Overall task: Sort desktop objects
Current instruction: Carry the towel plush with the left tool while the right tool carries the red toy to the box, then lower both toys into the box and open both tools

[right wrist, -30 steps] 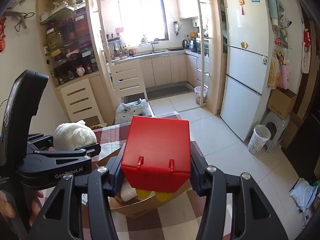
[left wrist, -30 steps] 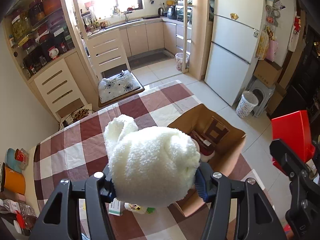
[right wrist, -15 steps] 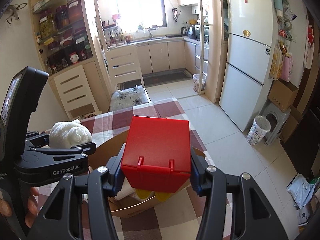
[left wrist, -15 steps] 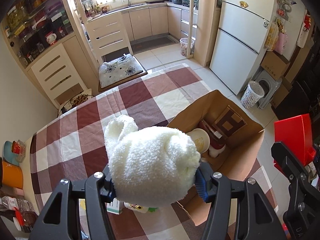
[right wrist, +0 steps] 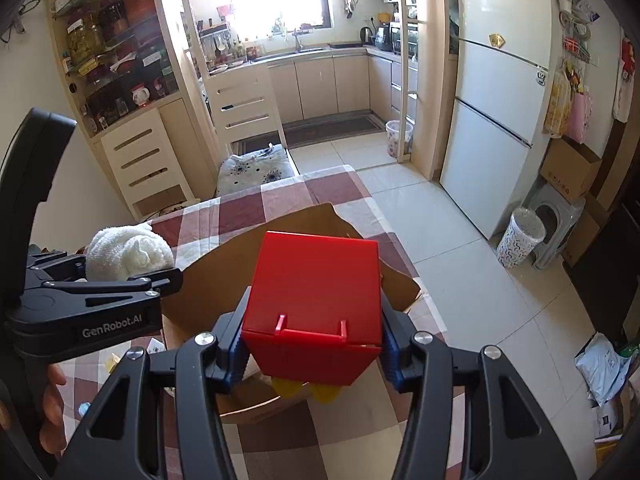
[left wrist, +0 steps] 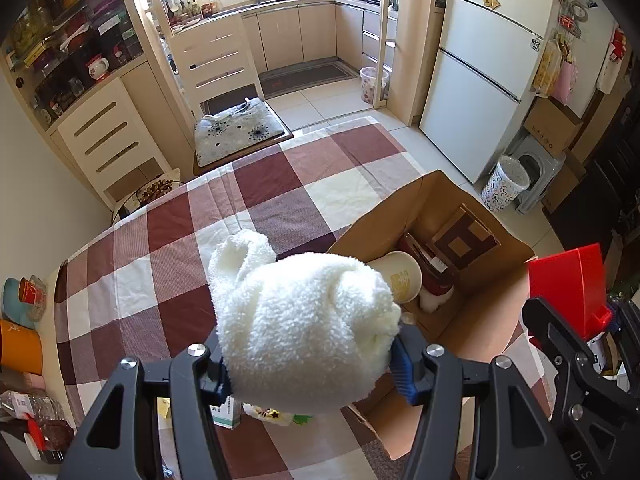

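Clamping white towel (left wrist: 304,332) in left gripper (left wrist: 310,372), red box (right wrist: 316,300) in right gripper (right wrist: 312,356).

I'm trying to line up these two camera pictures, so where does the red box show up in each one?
Left wrist view: the red box sits at the far right edge, partly behind the right gripper.
Right wrist view: the red box is lower centre, clamped between the right gripper fingers.
Shared landmark: the open cardboard box on the checked tablecloth, just beyond it in both.

White fluffy towel (left wrist: 304,328) in left hand-held gripper (left wrist: 310,372) beside open cardboard box (left wrist: 472,320) on checked tablecloth (left wrist: 248,196).
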The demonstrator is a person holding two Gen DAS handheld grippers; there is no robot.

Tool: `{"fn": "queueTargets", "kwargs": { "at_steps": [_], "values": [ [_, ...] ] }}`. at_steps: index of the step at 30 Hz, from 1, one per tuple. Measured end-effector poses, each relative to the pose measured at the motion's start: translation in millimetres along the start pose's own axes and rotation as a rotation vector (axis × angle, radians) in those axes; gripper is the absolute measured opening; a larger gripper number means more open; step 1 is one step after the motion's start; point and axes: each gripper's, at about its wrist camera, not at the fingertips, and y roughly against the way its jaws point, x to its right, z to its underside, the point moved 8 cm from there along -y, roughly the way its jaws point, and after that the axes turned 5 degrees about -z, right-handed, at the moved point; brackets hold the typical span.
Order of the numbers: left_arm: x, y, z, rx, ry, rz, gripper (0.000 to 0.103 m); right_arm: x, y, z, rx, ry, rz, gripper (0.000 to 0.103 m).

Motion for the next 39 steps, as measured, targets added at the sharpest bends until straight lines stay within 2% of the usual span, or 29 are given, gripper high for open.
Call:
{"fn": "queueTargets", "kwargs": {
  "at_steps": [35, 37, 39],
  "values": [
    [18, -19, -2, -0.036, -0.054, 0.014, 0.061, 2, -14, -5, -0.008, 0.009, 0.007, 0.054],
    [20, -20, -2, -0.034, -0.06, 0.019, 0.062, 2, -14, -5, -0.008, 0.009, 0.008, 0.054],
    [24, -18, -3, -0.027, -0.075, 0.038, 0.067, 2, -16, -5, -0.009, 0.011, 0.008, 0.054]
  ]
}}
